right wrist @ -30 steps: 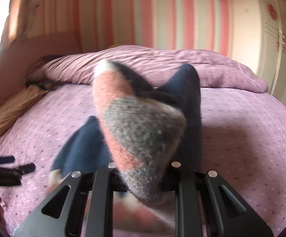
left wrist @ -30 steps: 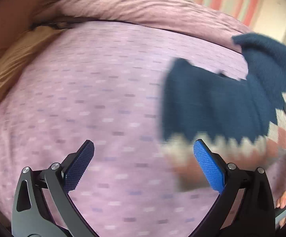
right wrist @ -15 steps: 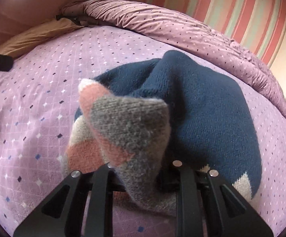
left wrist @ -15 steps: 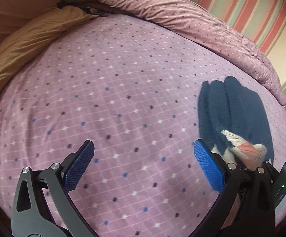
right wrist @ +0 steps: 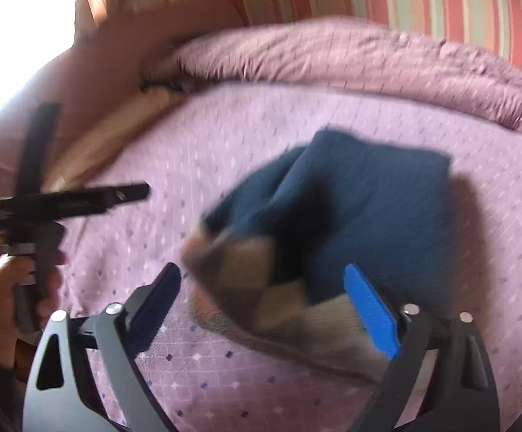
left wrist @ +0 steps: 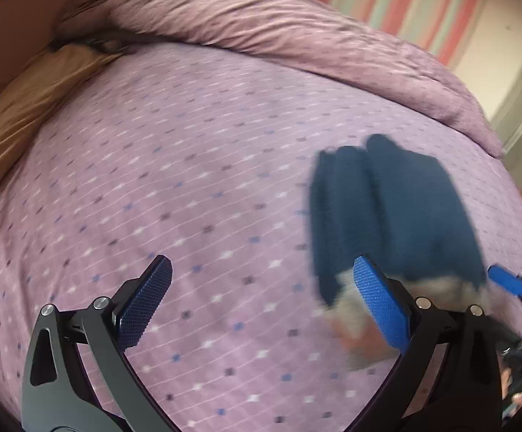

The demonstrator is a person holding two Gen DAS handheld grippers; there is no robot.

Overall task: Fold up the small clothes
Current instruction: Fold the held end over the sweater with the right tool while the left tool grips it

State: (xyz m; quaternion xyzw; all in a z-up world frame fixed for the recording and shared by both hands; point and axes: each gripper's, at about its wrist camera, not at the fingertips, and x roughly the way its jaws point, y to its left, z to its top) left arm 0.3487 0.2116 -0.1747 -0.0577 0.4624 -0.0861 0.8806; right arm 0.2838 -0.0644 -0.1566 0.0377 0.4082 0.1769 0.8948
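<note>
Knitwear: soft, light navy knitted sweater with grey-pink patterned hem (right wrist: 361, 208) lies on purple dotted bed (right wrist: 225, 136), between opening right claw (right wrist: 271, 298); left claw (left wrist: 261, 302) spread empty; pinch doubled hem.

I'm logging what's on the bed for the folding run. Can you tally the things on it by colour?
Navy with a grey, peach and white patterned end: 1, the knitted garment, lying bunched on the purple bedspread
Purple: 1, the rolled duvet along the far edge
Tan: 1, the cloth at the left edge
Total: 3
</note>
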